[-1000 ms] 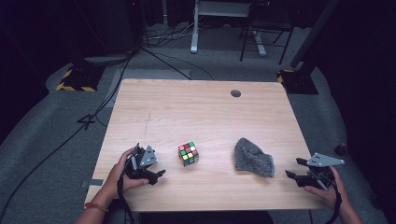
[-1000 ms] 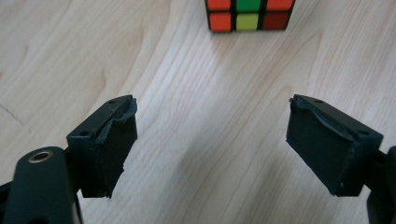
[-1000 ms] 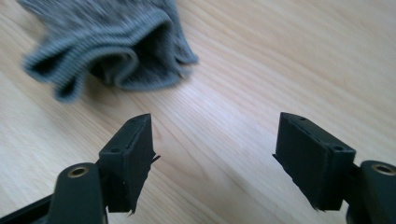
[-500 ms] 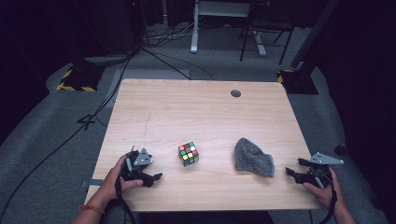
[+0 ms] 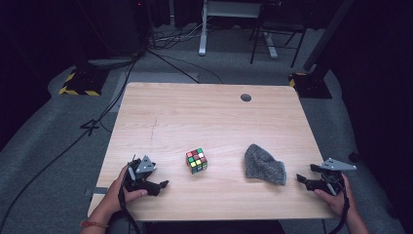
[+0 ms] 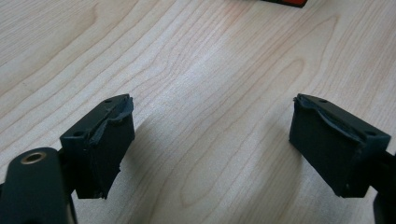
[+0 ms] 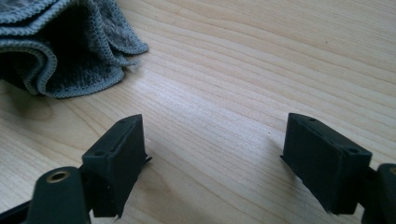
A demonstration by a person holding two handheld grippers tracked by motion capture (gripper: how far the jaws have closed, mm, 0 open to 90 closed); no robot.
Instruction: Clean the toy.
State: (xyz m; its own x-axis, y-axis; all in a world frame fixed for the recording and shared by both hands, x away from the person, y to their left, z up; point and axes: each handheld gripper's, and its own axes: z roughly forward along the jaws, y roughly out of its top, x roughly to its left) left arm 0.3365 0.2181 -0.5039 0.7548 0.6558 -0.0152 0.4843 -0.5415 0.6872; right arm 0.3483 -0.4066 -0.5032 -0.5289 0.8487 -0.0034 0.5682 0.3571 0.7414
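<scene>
Near table (image 5: 204, 112) front edge: my left gripper (image 5: 163, 184) and right gripper (image 5: 301, 178) just opened wider, jaws empty; cube (image 5: 196, 160), cloth (image 5: 263, 165) untouched, all work ahead.

A scrambled puzzle cube (image 5: 196, 161) and crumpled grey cloth (image 5: 264, 165) lie apart on the table (image 5: 204, 117).

A: How was the light?
B: Dim around the room, bright on the table (image 5: 204, 122). Soft shadows lay under each jaw in both gripper views.
A: Sharpness?
B: Wood grain between the jaws was crisp; the high view looked soft and grainy.
</scene>
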